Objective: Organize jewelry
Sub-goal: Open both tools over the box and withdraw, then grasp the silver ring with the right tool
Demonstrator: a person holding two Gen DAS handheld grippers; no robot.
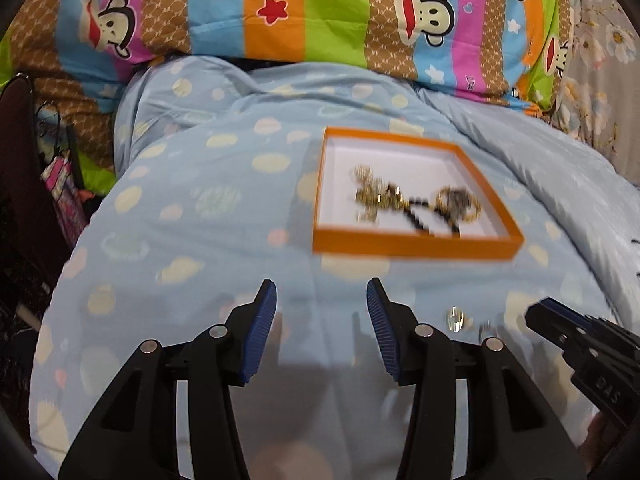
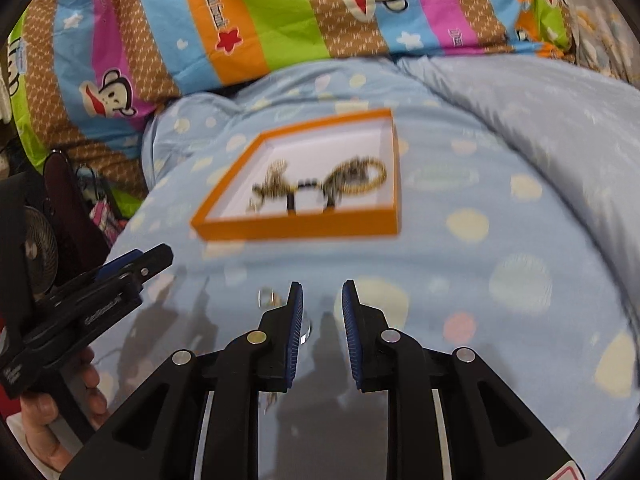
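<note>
Blue quilt (image 1: 200, 220) below both empty, parted claws.

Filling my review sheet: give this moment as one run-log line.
left gripper open, empty | right gripper open, empty | orange tray holds gold chains, black beads | small ring loose on quilt

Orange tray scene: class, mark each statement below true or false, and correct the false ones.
1. The orange tray rests on a blue dotted blanket. True.
2. The tray is empty. False: it holds gold chains and black beads.
3. The left hand-held gripper is clamped on a necklace. False: its jaws stand apart with nothing between them.
4. A small shiny ring lies on the blanket outside the tray. True.
5. A striped monkey-print quilt lies beyond the tray. True.
6. The tray's inside is black. False: it is white.
</note>
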